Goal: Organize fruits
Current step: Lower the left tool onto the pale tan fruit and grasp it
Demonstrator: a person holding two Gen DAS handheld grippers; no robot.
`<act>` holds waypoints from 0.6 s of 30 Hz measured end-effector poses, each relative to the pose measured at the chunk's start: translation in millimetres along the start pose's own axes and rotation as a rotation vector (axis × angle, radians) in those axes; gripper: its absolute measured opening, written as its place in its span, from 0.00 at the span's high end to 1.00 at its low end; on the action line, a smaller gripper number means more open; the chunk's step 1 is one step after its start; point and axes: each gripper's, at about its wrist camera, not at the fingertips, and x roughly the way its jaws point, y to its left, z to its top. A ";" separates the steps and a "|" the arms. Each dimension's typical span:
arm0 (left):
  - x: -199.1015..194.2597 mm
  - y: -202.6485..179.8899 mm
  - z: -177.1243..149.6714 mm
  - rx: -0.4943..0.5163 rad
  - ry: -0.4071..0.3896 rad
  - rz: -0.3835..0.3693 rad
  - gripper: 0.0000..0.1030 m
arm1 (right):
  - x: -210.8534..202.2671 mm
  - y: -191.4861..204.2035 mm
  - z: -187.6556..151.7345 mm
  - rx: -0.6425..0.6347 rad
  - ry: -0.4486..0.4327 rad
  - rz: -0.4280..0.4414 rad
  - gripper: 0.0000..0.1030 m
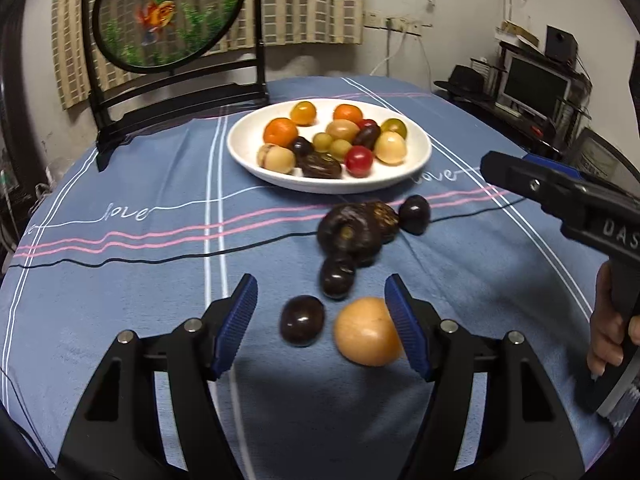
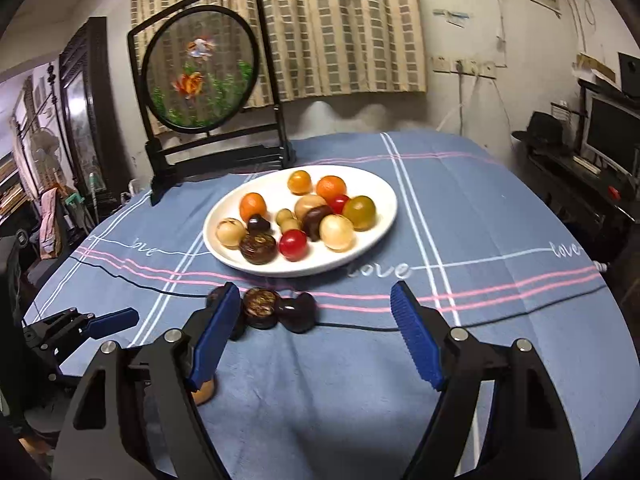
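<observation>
- The plate (image 1: 248,140) sits mid-worktop (image 1: 120,280), heaped with small fruits of mixed colours; it looks like the pool being sorted from.
- At the plate's 6 o'clock, a cluster of dark fruits (image 1: 352,232) lies on the cloth, seemingly grouped by colour.
- The tan fruit (image 1: 366,332) lies apart, at the cluster's 6 o'clock, its long axis running roughly 10 to 4 in the left view.
- The left gripper (image 1: 322,328) has fingers wide, empty, straddling the tan fruit and one dark fruit (image 1: 302,320); the right-hand pad is just beside the tan one.
- The right gripper (image 2: 316,336) is wide too, empty, aimed towards the plate.
</observation>
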 end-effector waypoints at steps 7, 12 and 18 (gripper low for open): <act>2.9 -6.4 -1.3 0.015 0.015 -0.014 0.32 | -1.6 0.7 -1.8 0.002 0.005 -0.011 0.24; 4.8 -13.1 -2.4 0.041 0.022 -0.021 0.29 | 0.6 1.2 -2.1 -0.004 0.015 -0.033 0.24; 13.7 -18.7 -4.2 0.063 0.053 0.011 0.28 | 1.4 3.5 -2.8 -0.020 0.015 -0.052 0.24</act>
